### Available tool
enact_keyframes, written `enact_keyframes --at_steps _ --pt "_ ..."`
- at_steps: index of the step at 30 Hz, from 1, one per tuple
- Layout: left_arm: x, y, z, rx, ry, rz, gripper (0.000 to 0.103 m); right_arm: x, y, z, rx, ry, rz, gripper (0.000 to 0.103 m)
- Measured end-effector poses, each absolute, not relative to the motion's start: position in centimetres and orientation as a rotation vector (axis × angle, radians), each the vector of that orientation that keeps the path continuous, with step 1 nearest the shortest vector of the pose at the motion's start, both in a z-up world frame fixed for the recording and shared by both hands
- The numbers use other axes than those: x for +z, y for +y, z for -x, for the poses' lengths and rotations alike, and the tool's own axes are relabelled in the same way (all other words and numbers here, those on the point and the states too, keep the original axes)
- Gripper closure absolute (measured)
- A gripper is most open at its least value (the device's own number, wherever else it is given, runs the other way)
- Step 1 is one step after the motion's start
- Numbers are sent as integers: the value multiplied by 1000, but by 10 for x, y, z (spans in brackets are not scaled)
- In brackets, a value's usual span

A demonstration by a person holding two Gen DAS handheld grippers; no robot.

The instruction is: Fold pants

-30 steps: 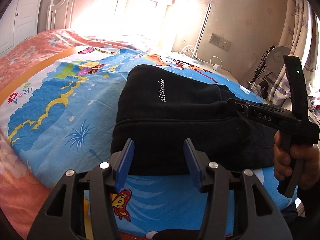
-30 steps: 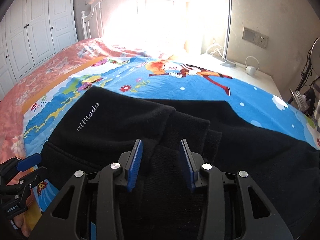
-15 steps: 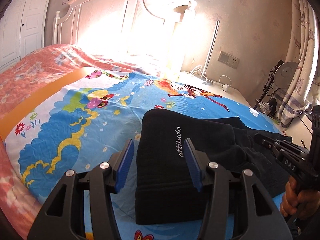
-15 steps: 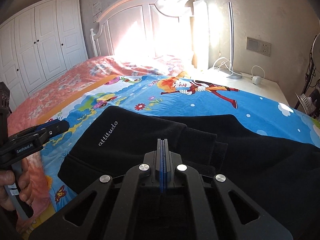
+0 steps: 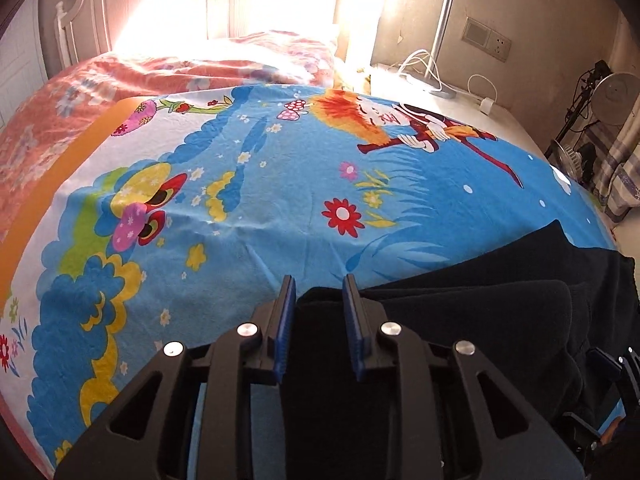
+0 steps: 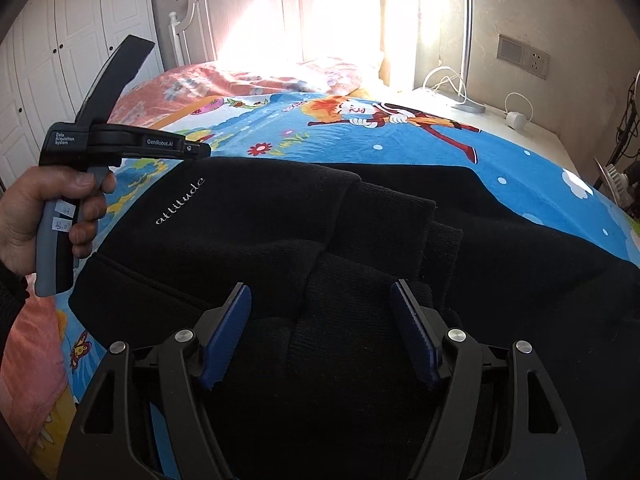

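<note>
Now the left gripper point(image 5: 319, 295) had moved to the black pants' point(image 6: 360, 240) far fold and was closing around it, while the right gripper point(image 6: 320, 304) was opening, empty.

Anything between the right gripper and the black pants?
Nothing visible. The right gripper hangs right over the folded black pants on the cartoon bedsheet, jaws opening, only pants fabric below its fingers.
</note>
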State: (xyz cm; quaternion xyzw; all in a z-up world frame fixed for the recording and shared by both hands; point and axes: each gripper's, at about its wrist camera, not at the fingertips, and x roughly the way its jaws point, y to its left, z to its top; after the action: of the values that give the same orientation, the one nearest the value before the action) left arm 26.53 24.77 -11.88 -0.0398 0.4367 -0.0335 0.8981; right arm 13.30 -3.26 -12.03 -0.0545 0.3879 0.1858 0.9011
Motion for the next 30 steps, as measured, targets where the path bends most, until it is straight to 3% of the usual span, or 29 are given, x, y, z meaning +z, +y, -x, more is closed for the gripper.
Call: enact_keyframes --at_steps 8,10,12,14,15,18,20,22,24,25,26,27,28,30 --pt "-103 239 -205 -77 808 164 78 -114 -51 -142 427 830 -22 38" --pt "-107 235 -196 -71 810 158 78 -102 -50 -137 430 795 -13 26" --pt "-109 236 -189 -70 808 165 78 -89 -46 -130 460 760 -13 25" --pt "-109 238 -184 -69 803 174 78 -93 -42 -136 496 841 -58 67" --pt "-108 239 -183 -68 800 175 78 -96 -40 -138 477 866 -48 82" --pt "-102 243 -180 -67 784 184 78 -98 -44 -140 474 887 -74 85" --pt "-99 243 -179 -64 777 182 78 -97 -49 -143 469 893 -105 77" --pt "-97 243 -178 -67 774 184 78 -95 -53 -143 472 877 -142 12" --pt "-96 242 -177 -68 774 182 78 -93 -57 -141 471 848 -184 11" --pt "-96 242 -177 -72 774 181 78 -94 -56 -142 473 859 -179 16" --pt "-96 241 -176 -72 774 179 78 -96 -54 -144 483 887 -171 29" --pt "-97 240 -176 -73 775 179 78 -99 -51 -146 474 922 -149 55" --pt "-97 240 -176 -73 776 181 78 -101 -50 -146 443 925 -117 65" --pt "-99 240 -176 -73 779 183 78 -103 -51 -146 426 934 -84 75"
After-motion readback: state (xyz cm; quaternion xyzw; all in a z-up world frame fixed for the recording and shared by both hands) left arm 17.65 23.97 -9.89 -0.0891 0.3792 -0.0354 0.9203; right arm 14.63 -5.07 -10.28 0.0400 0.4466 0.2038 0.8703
